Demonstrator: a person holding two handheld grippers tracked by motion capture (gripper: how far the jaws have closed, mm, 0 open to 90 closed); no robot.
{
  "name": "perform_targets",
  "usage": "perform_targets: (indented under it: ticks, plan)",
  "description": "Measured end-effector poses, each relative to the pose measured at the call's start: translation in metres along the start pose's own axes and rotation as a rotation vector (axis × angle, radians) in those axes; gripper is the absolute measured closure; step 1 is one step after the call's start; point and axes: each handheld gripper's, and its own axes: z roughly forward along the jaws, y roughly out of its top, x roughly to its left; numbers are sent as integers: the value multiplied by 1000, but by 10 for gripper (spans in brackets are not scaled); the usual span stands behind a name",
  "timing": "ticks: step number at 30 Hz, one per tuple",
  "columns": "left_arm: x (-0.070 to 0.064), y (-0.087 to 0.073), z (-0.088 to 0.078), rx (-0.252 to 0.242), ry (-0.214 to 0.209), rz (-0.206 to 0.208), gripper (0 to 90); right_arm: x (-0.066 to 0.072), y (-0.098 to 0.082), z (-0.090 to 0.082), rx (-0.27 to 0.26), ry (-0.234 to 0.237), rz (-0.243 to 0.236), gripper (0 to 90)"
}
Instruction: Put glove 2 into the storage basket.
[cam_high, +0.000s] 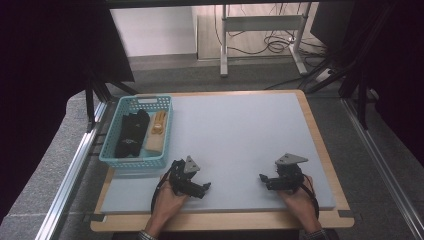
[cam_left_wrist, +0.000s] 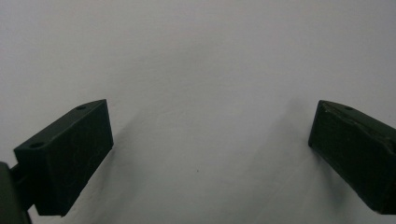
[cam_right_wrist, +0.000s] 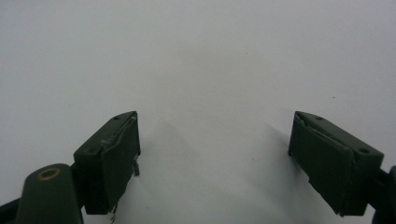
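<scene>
At the bench's left edge sits my teal plastic lattice basket, holding a black folded fabric glove beside a tan wooden hand model. I judge the glove soft and light, the wooden hand stiff; I'd pinch it at the wrist block. My left hand-held gripper rests released just right of the basket; my right hand-held gripper also gapes, with bare grey mat between and beyond.

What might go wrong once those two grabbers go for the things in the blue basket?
The black item and the wooden hand lie side by side in the basket, so open jaws might catch both or snag the mesh wall. The light basket sits at the table's left edge and could slide. The left gripper is nearer; the right gripper must cross over.
</scene>
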Motion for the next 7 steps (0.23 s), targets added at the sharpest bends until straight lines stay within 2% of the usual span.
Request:
perform_targets:
  ticks: [1, 7]
  plan:
    - [3, 0, 1, 10, -24, -23, 4, 0, 0, 0, 0, 0, 0, 160]
    - [3, 0, 1, 12, -23, -24, 4, 0, 0, 0, -1, 1, 1, 161]
